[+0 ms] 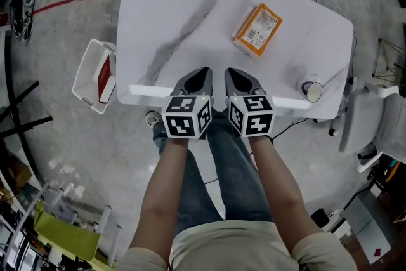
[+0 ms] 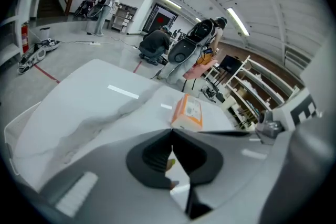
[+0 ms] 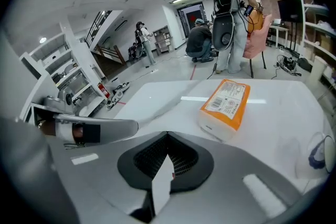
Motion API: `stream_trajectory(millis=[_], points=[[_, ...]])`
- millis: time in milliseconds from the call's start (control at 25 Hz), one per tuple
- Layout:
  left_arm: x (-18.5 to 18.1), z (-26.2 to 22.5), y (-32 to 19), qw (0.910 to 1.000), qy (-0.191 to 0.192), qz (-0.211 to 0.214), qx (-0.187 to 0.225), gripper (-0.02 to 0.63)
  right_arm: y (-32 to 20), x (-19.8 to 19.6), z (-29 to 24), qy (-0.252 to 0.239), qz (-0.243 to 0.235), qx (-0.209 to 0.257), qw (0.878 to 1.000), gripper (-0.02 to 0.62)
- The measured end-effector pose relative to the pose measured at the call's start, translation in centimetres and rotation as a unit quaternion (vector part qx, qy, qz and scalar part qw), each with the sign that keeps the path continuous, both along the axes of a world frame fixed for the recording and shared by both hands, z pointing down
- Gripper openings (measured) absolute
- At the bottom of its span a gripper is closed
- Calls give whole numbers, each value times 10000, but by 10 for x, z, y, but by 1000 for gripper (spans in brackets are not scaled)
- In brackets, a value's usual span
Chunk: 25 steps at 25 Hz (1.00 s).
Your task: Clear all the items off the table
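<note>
Shows the left gripper [image 1: 202, 75] and right gripper [image 1: 233, 75] both clenched on nothing, side by side over the near edge of the white marbled table [image 1: 171, 9], lower centre of the head view. Places the orange packet [image 1: 257, 29] flat, upper right of centre, well apart from both. Puts a small roll [image 1: 311, 91] close to the table's right rim. Risks shoving the packet away unless the jaws open first, and risks knocking the roll off the rim with a careless sweep.
</note>
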<state>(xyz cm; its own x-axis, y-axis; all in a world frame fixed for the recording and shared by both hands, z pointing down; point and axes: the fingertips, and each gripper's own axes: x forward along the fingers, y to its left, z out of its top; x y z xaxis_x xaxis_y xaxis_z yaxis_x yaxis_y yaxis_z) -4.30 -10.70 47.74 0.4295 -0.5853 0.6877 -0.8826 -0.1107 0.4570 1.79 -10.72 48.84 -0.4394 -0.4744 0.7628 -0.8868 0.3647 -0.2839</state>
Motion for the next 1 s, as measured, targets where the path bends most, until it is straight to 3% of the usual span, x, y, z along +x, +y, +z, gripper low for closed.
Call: stream_trajectory(millis=[480, 800, 1000], points=[[59, 3, -40, 9994, -27, 347, -60, 9, -39, 69, -1, -54, 471, 106, 9988, -2], [87, 8, -67, 9975, -297, 636, 44, 13, -67, 105, 3, 106, 606, 160, 9980, -2], [103, 14, -84, 9960, -321, 824, 80, 92, -80, 121, 10, 92, 707, 156, 9973, 0]])
